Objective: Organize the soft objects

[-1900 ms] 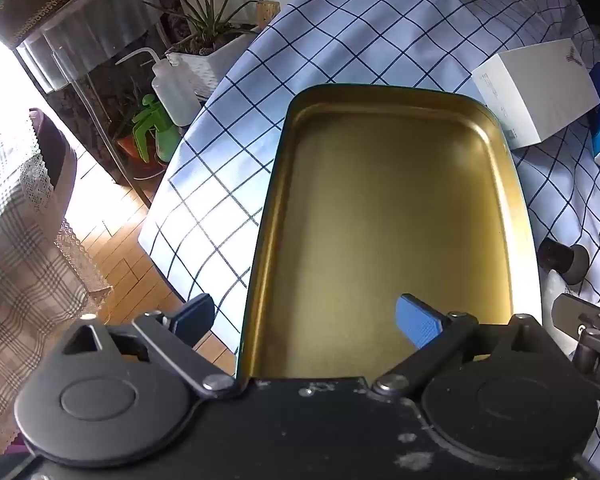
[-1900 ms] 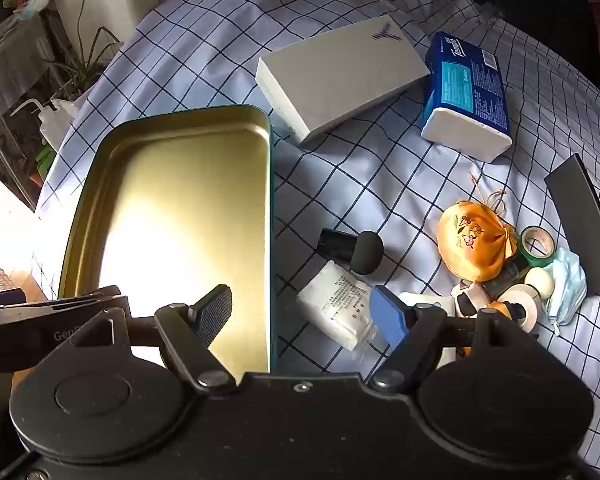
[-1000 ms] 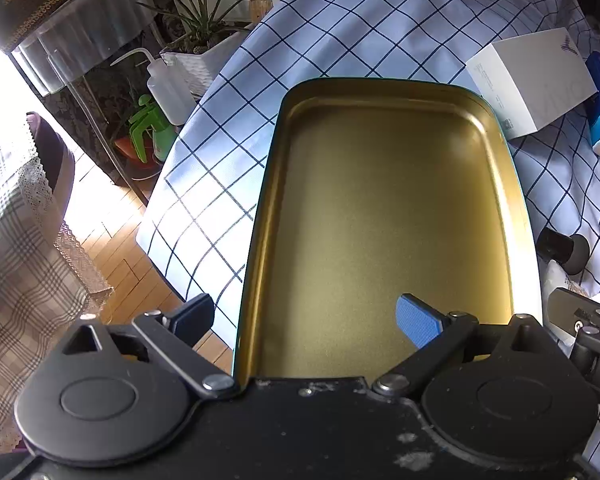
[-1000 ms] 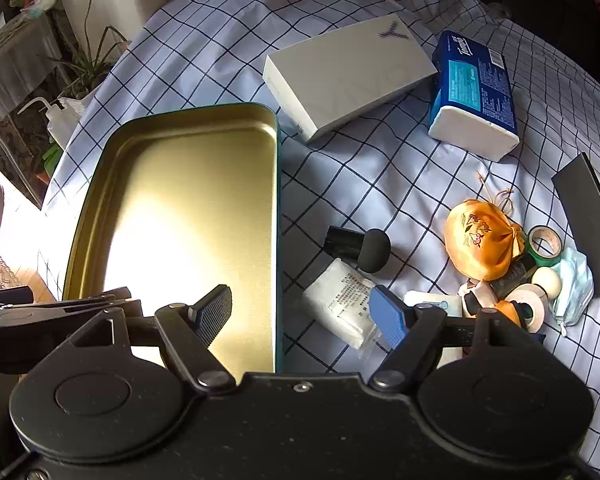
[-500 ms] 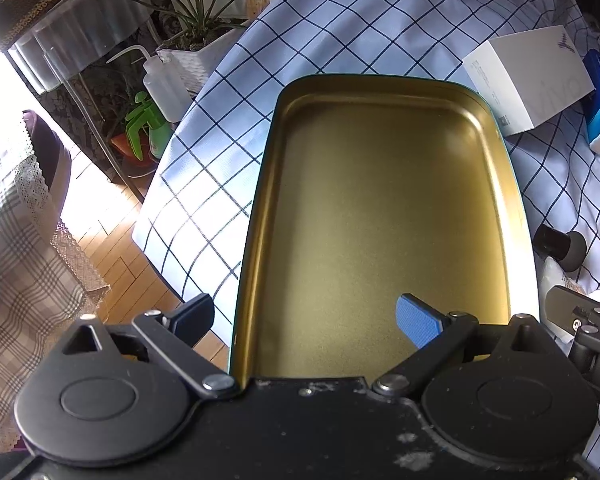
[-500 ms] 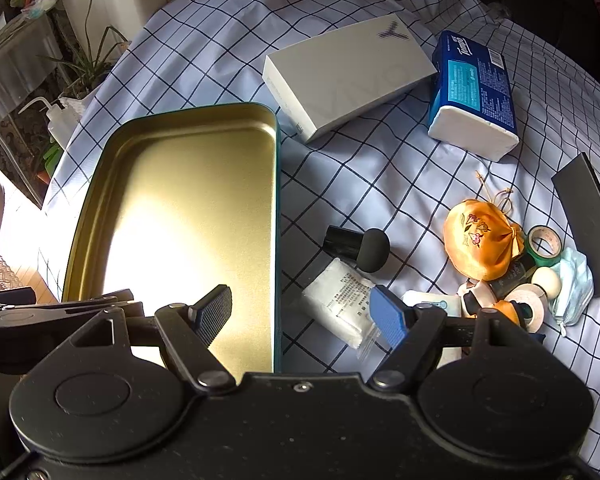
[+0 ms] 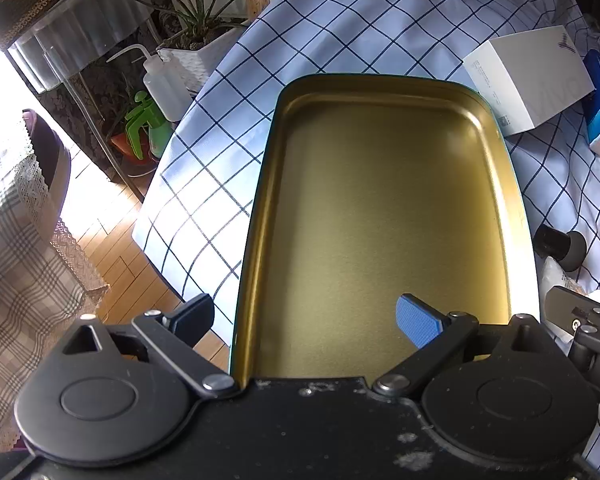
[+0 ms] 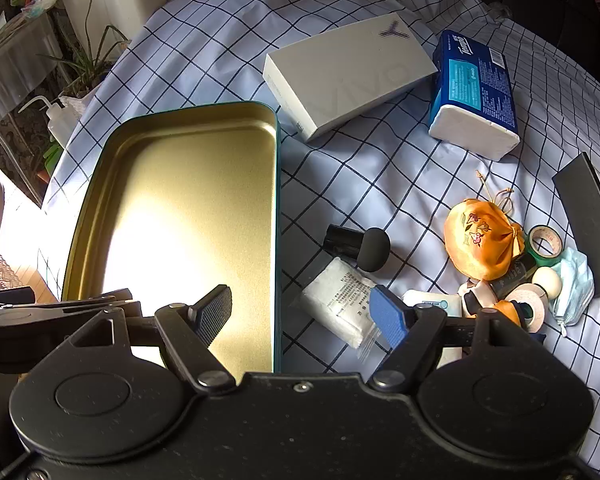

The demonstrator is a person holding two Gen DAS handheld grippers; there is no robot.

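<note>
**Both grippers wide over an empty tin, soft things waiting to its right**

Where the blue-checked white cloth (image 8: 228, 40) drapes the desk, a gold-lined rectangular metal tray with a teal outer rim (image 8: 277, 216) lies bare inside. Beyond its far right corner sits a white rectangular cardboard box (image 8: 352, 72), and just right of that a blue-wrapped pack of white tissues (image 8: 474, 92).

The left gripper (image 7: 304, 316) hangs above the tray's near left edge, its fingers released and spread with nothing between them. The right gripper (image 8: 300, 316) straddles the tray's right rim, fingers likewise parted and empty.

Right of the tray, on the cloth, lie the smaller pieces: an orange embroidered drawstring pouch (image 8: 480, 240), a white plastic-wrapped gauze packet (image 8: 336, 296) close to the right gripper's blue finger, a crumpled pale-blue face mask (image 8: 576, 284), and a black round-headed sponge applicator (image 8: 360, 246). A green tape roll (image 8: 544, 240) and a white tape roll (image 8: 530, 306) crowd beside the pouch.
</note>
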